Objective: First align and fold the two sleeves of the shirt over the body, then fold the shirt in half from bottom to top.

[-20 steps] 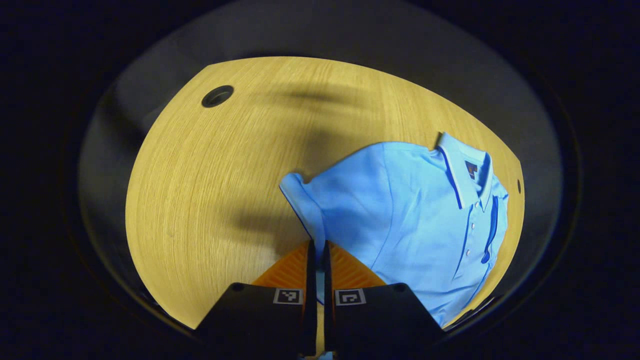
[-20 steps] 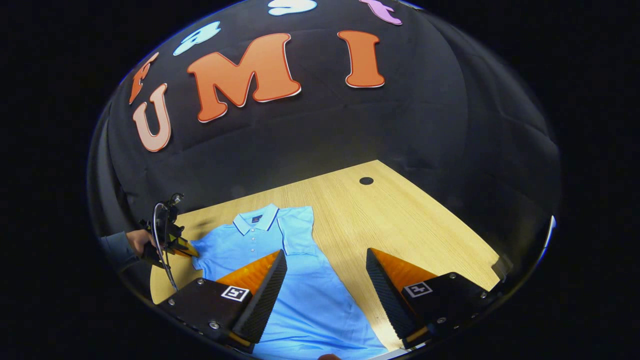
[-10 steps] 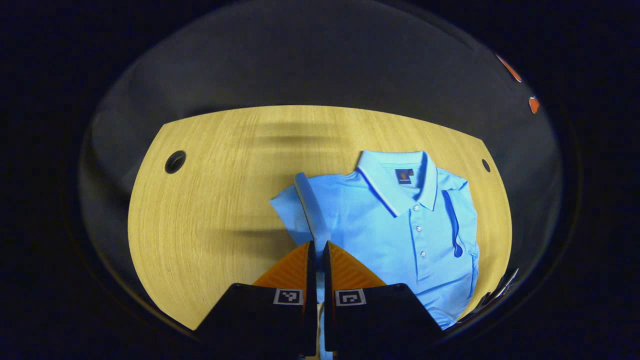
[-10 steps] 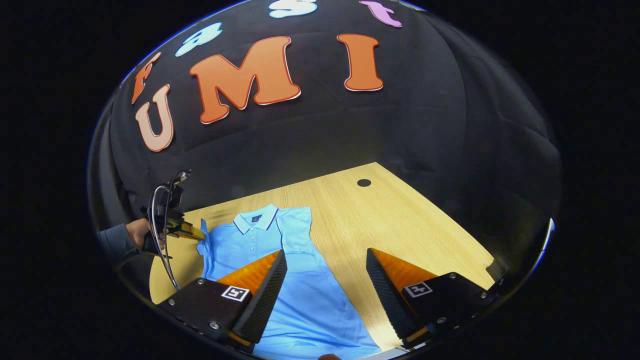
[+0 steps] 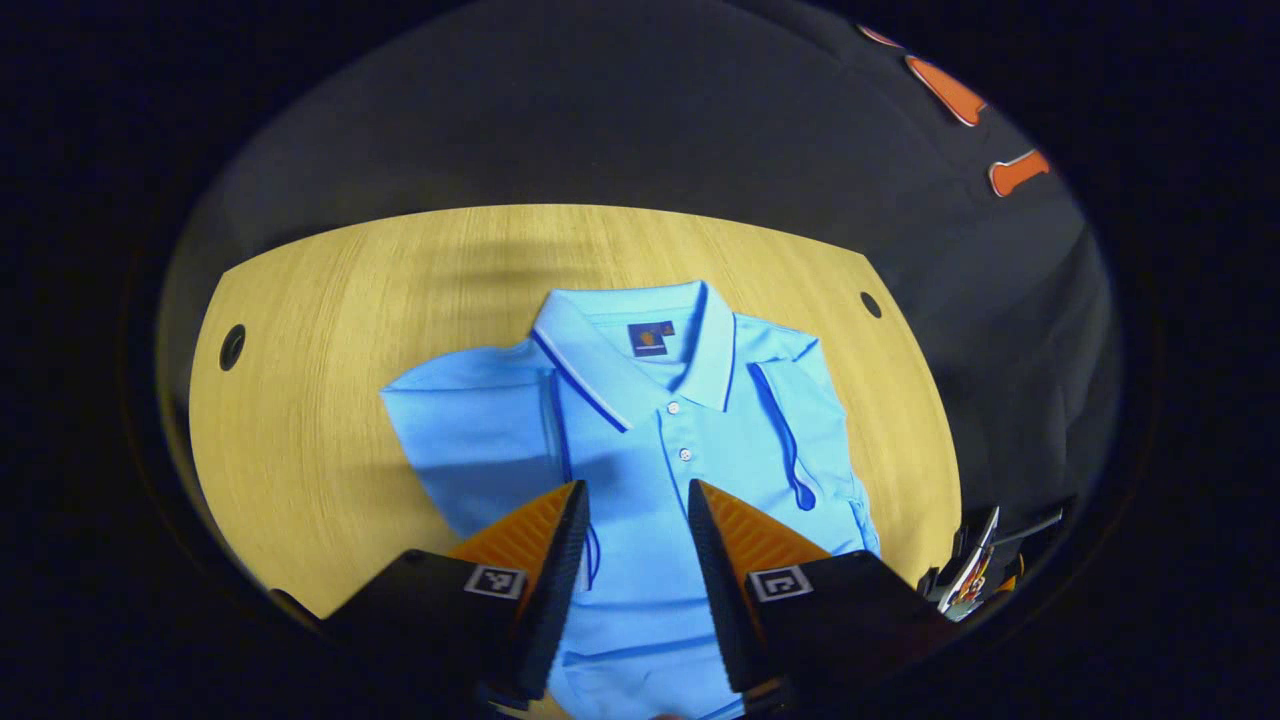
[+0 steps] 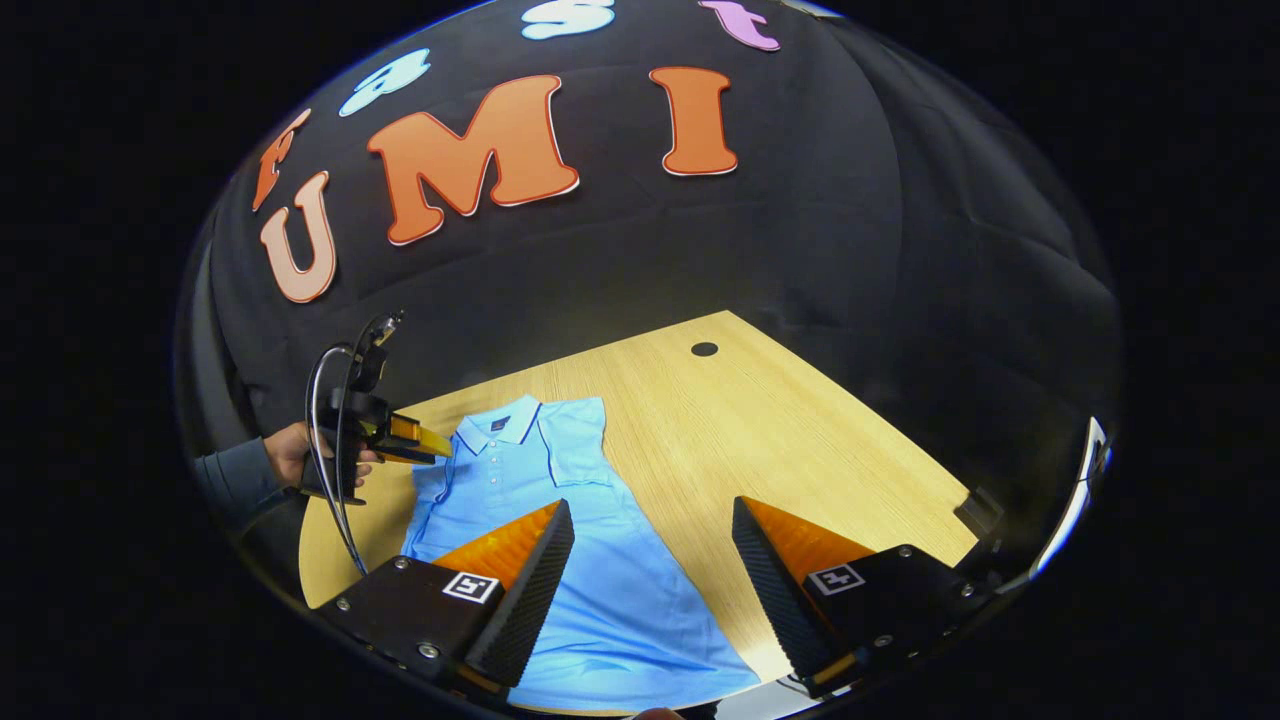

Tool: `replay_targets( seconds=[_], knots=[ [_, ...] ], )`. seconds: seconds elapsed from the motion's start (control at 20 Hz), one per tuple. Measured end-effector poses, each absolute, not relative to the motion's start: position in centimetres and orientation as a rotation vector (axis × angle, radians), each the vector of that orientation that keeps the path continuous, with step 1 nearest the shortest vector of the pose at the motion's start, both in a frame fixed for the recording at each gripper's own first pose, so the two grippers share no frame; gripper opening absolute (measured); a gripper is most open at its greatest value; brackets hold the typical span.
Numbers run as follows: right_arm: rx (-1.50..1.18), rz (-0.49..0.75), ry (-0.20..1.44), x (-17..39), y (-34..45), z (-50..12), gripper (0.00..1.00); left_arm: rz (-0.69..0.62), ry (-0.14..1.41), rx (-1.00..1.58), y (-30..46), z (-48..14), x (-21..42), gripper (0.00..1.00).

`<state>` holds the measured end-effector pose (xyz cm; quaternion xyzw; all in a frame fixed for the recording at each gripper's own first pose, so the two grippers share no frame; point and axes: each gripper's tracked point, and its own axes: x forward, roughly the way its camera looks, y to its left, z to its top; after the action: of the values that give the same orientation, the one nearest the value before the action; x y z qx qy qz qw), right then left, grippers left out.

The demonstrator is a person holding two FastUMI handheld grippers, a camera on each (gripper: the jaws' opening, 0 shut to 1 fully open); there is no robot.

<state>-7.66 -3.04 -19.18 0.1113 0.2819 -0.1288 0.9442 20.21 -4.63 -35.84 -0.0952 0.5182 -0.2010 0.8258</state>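
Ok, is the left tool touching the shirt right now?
Cannot tell. In the left gripper view the open left tool frames the shirt without showing contact; in the right gripper view its tips overlap the shirt's shoulder, height unclear.

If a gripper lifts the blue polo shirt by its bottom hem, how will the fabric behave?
The blue polo shirt is probably floppy: it lies flat on the table with soft creases, so it should drape and sag. Likely light. The folded sleeves may slip open.
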Motion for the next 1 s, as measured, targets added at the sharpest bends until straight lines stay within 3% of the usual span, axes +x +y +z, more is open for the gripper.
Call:
replay_targets(
  seconds=[0.2, 0.25, 0.65, 1.0],
  knots=[
    [0.204, -0.217, 0.590, -8.3, -3.3, -19.7, 0.97, -0.399, 1.050, -0.152, -3.8, -34.5, 17.2, 0.97],
    [0.202, -0.197, 0.600, -8.6, -3.3, -20.2, 0.97, -0.380, 1.039, -0.161, -3.5, -33.9, 16.1, 1.00],
    [0.150, -0.044, 0.722, -12.9, -4.1, -24.9, 0.97, -0.246, 1.022, -0.147, -0.6, -32.3, 2.5, 1.00],
    [0.114, 0.087, 0.799, -15.9, -3.5, -28.7, 0.97, -0.134, 1.070, -0.166, 0.6, -34.6, -8.9, 1.00]
  ],
)
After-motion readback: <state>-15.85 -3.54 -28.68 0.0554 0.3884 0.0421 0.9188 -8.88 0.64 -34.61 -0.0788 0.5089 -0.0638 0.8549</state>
